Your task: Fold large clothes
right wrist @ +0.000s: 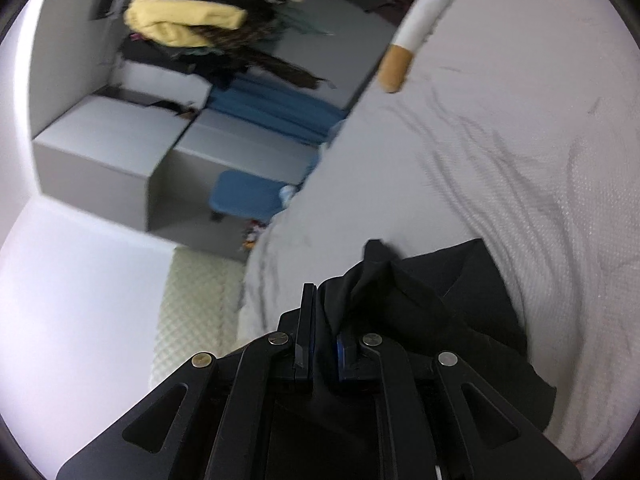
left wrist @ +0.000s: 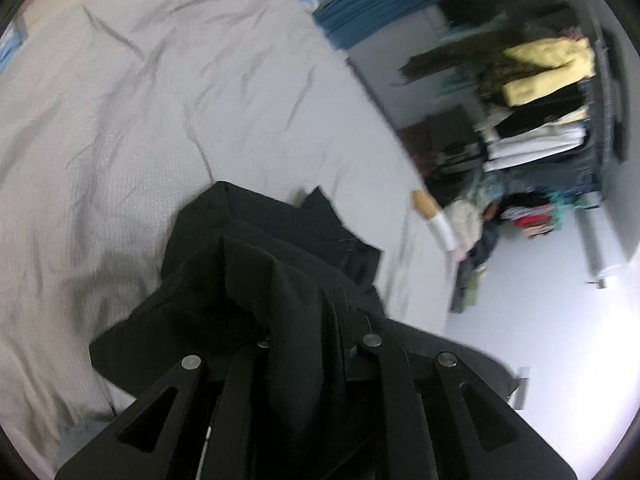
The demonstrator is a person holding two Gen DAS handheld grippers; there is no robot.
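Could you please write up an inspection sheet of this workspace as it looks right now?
Surface: bed with a wrinkled light grey cover.
Job's things: black garment, bunched, partly resting on the bed.
Clutter: cigarette-shaped cushion at the bed's edge.
Grippers: left gripper shut on the black garment, fabric draped over it; right gripper shut on the black garment.
Cables: nothing seen.
Surroundings: clothes rack with a yellow jacket, blue bedding, grey boxes, pale floor; blurred.

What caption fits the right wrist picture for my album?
Right gripper pinching a crumpled black fabric garment above a wrinkled pale grey bedsheet.
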